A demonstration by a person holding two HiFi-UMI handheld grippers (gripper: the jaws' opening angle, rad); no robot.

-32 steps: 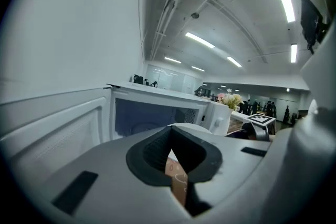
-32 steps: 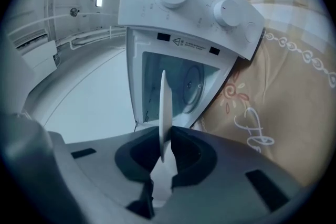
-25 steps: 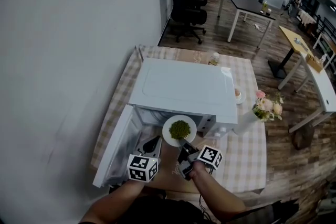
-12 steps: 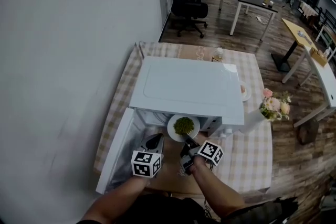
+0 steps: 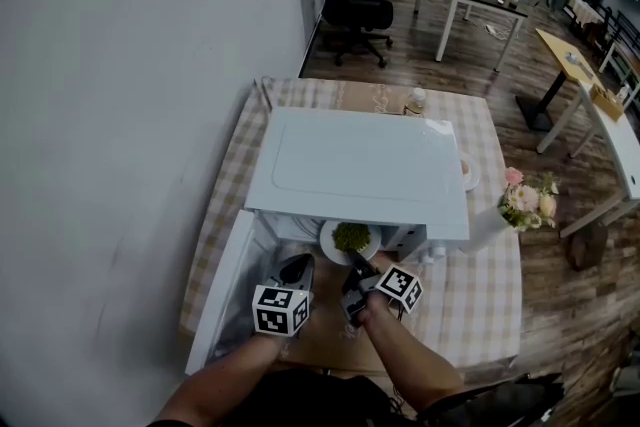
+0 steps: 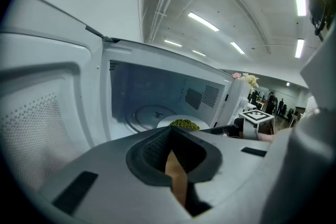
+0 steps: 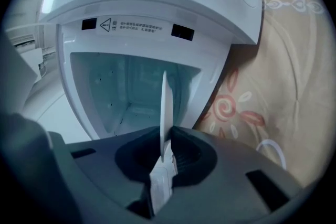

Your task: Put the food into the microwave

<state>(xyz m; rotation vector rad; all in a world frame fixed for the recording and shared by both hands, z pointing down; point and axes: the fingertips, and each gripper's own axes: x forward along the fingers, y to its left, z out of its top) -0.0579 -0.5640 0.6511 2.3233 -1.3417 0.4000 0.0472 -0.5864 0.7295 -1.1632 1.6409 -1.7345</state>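
The table (image 5: 480, 300) with its checked cloth carries the microwave (image 5: 355, 165), which takes up most of the middle. Its door (image 5: 222, 290) is swung wide open at the microwave's front left, so the cavity is exposed.

The plate (image 5: 330, 243) with a heap of green food (image 5: 351, 235) is right at the microwave's mouth, partly under the top's front edge. From the left gripper view it looks to be over the front of the turntable (image 6: 149, 113), and I'd say it's not set down yet.

The right gripper (image 5: 352, 267), just in front of the microwave's opening, has its jaws pinched on the plate's near rim, so the whole plate hangs off that one edge. The left gripper (image 5: 296, 271) sits in front of the opening too, nearer the door, with its jaws together and nothing in them.

The worry is that one-sided pinch. If the rim slips in the jaws, the far edge could dip and the food slide off. Come in too low and the plate could knock the cavity's lower lip. The left gripper is close enough to get bumped as well.
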